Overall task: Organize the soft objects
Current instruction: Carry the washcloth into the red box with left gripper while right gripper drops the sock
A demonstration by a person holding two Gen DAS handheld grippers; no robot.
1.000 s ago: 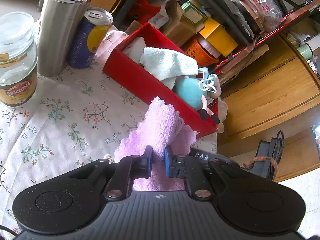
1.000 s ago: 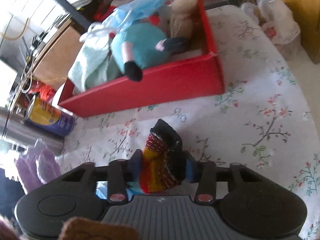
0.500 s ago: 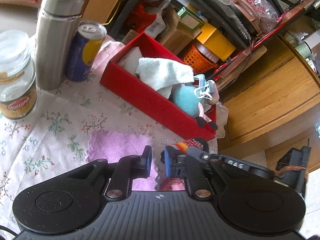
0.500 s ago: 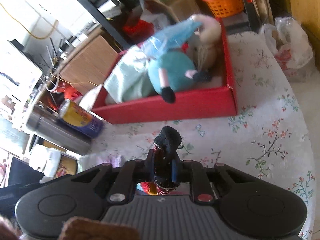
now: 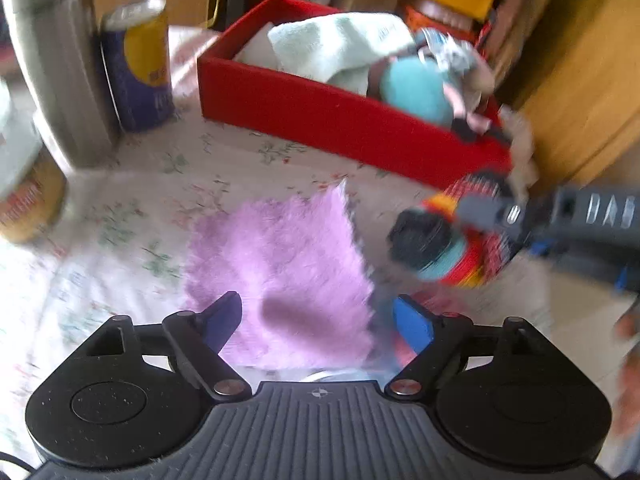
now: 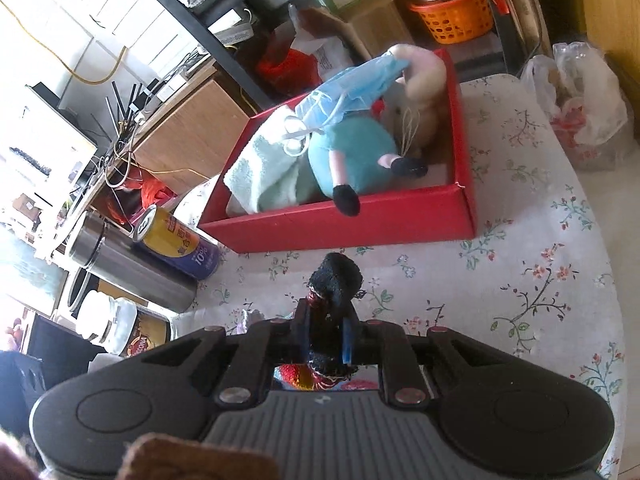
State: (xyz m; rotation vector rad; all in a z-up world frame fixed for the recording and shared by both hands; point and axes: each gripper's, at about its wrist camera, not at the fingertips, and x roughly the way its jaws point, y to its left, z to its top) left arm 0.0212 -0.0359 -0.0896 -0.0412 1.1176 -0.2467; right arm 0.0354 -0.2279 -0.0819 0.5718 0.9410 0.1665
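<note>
My left gripper [image 5: 316,320] jaws opening over purple cloth [image 5: 280,264], nothing gripped. My right gripper [image 6: 326,336] clamped on striped sock [image 6: 334,280].

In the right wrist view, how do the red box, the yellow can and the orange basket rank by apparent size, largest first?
1. red box
2. yellow can and orange basket: they look alike. The basket stands farther from the camera, so I leave these two unranked.

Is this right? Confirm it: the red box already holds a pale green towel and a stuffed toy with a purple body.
Wrong on one point. The right wrist view shows the red box holding the pale green towel, but the stuffed toy has a teal body, not purple.
</note>
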